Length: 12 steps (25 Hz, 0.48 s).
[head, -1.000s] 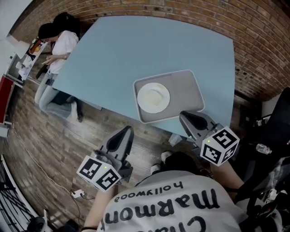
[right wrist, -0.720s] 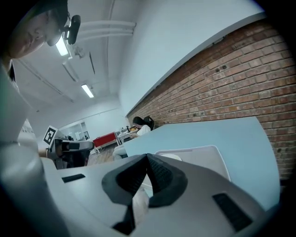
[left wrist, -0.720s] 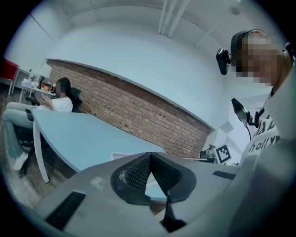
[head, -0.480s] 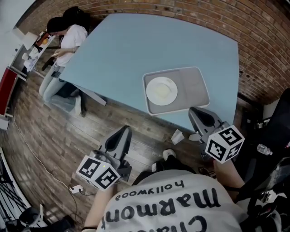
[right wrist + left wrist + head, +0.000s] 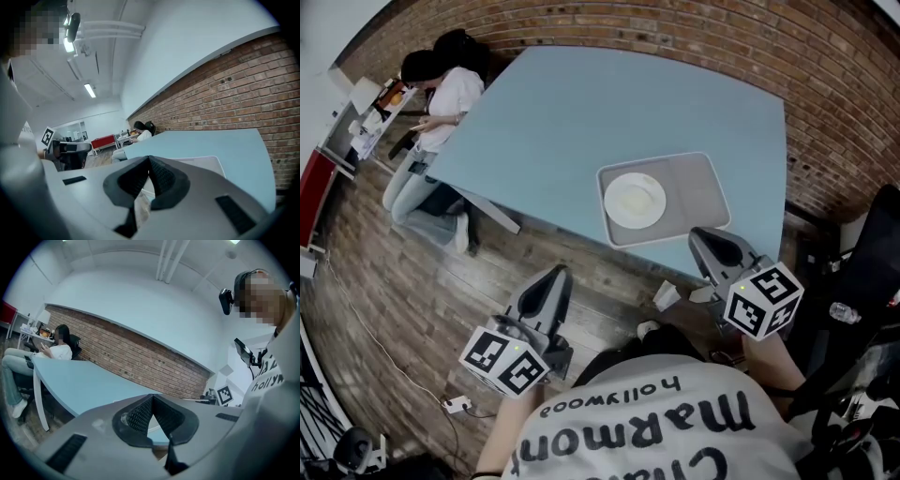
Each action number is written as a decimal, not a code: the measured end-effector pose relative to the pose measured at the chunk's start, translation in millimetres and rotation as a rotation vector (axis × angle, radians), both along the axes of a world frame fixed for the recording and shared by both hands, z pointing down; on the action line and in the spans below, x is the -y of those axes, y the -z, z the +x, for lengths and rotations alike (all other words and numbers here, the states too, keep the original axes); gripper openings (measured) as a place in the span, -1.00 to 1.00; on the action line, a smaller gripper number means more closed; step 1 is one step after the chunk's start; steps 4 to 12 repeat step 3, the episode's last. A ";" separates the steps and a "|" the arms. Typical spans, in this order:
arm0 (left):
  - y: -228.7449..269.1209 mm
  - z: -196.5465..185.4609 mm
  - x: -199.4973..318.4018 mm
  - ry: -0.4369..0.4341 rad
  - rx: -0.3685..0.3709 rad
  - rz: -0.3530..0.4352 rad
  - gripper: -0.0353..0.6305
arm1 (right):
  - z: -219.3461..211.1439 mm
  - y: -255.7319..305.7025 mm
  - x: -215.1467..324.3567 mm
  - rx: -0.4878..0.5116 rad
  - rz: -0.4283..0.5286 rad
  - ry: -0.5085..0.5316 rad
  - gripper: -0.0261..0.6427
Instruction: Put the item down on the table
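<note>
A grey tray [image 5: 703, 192] lies flat on the light blue table [image 5: 581, 112], near its front edge. A white plate [image 5: 636, 199] sits in the tray's left half. My right gripper [image 5: 706, 237] is shut and empty, its tip just short of the tray's near right edge, over the table's rim. In the right gripper view the jaws [image 5: 149, 159] meet with nothing between them, and the tray [image 5: 208, 164] lies beyond. My left gripper [image 5: 557, 276] hovers over the wooden floor, clear of the table, shut and empty; its ribbed pads [image 5: 140, 414] touch at the tip.
A person [image 5: 441, 89] sits at the table's far left corner beside a side desk [image 5: 356, 122]. A brick wall [image 5: 825, 75] runs behind the table. A small white object [image 5: 666, 295] lies on the floor under the front edge. A black chair [image 5: 872, 253] stands at right.
The right gripper's tip lay over the tray's near right corner a second ago; it now sits just off that edge. The tray and plate rest in place. The left gripper has hardly shifted.
</note>
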<state>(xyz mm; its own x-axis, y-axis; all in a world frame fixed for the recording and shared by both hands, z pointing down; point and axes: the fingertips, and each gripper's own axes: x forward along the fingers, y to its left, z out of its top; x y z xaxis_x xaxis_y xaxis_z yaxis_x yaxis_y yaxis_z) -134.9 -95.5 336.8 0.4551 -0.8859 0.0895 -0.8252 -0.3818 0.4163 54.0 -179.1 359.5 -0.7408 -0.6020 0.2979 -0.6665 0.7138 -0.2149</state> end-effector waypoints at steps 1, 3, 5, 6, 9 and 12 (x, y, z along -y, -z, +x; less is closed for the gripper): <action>0.8 -0.6 -0.5 0.001 0.000 0.001 -0.88 | 0.1 1.0 -0.2 0.001 -0.001 0.000 -0.89; 2.3 -1.4 -1.8 0.002 0.000 0.001 -0.88 | 0.2 2.8 -0.8 0.002 -0.001 -0.001 -0.89; 2.3 -1.4 -1.8 0.002 0.000 0.001 -0.88 | 0.2 2.8 -0.8 0.002 -0.001 -0.001 -0.89; 2.3 -1.4 -1.8 0.002 0.000 0.001 -0.88 | 0.2 2.8 -0.8 0.002 -0.001 -0.001 -0.89; 2.3 -1.4 -1.8 0.002 0.000 0.001 -0.88 | 0.2 2.8 -0.8 0.002 -0.001 -0.001 -0.89; 2.3 -1.4 -1.8 0.002 0.000 0.001 -0.88 | 0.2 2.8 -0.8 0.002 -0.001 -0.001 -0.89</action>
